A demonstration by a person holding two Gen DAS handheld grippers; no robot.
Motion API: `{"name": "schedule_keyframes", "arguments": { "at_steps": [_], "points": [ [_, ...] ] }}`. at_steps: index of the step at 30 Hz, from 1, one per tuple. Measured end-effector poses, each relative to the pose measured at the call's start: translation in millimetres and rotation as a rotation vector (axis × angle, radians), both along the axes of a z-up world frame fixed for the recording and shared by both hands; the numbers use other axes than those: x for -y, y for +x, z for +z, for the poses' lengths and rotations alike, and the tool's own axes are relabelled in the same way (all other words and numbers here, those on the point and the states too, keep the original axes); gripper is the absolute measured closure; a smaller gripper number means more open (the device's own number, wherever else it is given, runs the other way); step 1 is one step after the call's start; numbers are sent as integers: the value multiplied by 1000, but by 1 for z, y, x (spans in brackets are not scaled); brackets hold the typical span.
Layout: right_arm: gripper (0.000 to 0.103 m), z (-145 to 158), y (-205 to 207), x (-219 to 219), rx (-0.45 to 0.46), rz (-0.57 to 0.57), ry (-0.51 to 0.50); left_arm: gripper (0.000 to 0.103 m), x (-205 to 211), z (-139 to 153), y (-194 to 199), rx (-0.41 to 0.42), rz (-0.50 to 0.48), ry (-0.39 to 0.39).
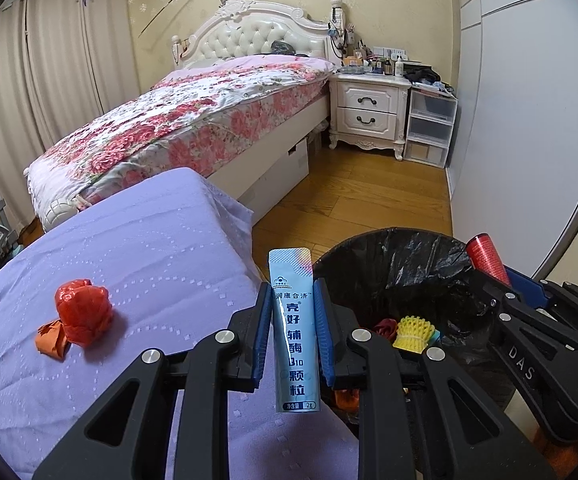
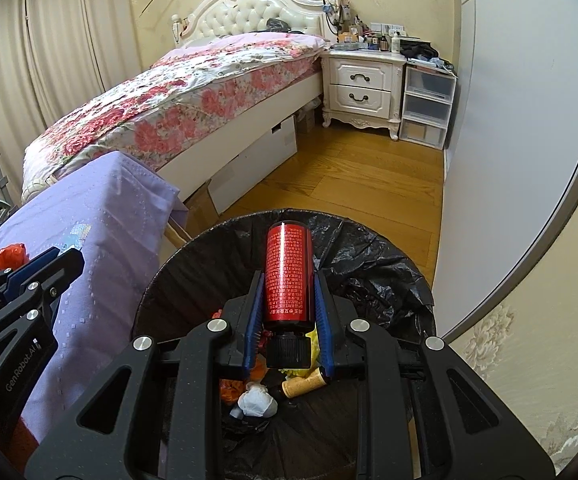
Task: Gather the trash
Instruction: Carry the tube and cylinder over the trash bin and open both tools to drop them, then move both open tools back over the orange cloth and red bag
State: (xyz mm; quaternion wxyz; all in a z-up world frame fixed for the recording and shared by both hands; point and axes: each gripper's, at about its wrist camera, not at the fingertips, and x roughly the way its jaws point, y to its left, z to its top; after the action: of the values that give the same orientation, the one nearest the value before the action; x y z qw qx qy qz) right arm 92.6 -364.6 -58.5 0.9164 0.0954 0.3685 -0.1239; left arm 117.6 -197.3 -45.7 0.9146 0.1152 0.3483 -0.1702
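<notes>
My left gripper (image 1: 292, 304) is shut on a light blue sachet (image 1: 295, 332) with printed characters, held upright at the edge of the purple-covered table (image 1: 129, 248), just left of the bin. My right gripper (image 2: 287, 296) is shut on a red cylindrical bottle (image 2: 287, 276) with a black cap, held over the black-lined trash bin (image 2: 389, 264). Inside the bin lie a yellow foam net (image 1: 413, 332), a cork (image 2: 303, 384), a white paper wad (image 2: 255, 400) and orange scraps. A crumpled red and orange wrapper (image 1: 79, 316) rests on the table at left.
A bed (image 1: 193, 120) with a floral cover stands behind the table. A white nightstand (image 1: 369, 108) with clutter and clear plastic drawers (image 1: 429, 128) sit at the far wall. A white wardrobe door (image 1: 529, 100) runs along the right. Wooden floor (image 1: 369, 192) lies between them.
</notes>
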Motion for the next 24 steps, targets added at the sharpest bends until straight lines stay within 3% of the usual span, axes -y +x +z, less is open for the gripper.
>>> {"name": "schedule_keyframes", "arguments": {
  "at_steps": [1,4,8,13,18,24],
  "points": [
    [79,-1,0,0,-1,-3,-7,79,0,-1,0,-3,1,3],
    [78,0,2,0,2,-14,-16,51,-2,-2,2,-5,17,1],
    [63,0,-1,2,5,-35,-26,39,-4,0,1,4,23,1],
    [59,0,-2,2,4,-46,-21,32,-9,8,-4,23,34,-6],
    [50,0,-4,-8,2,-27,-27,30,-26,14,-9,33,69,-9],
    [48,2,-7,-29,0,19,-15,30,-58,13,-14,34,141,3]
  ]
}}
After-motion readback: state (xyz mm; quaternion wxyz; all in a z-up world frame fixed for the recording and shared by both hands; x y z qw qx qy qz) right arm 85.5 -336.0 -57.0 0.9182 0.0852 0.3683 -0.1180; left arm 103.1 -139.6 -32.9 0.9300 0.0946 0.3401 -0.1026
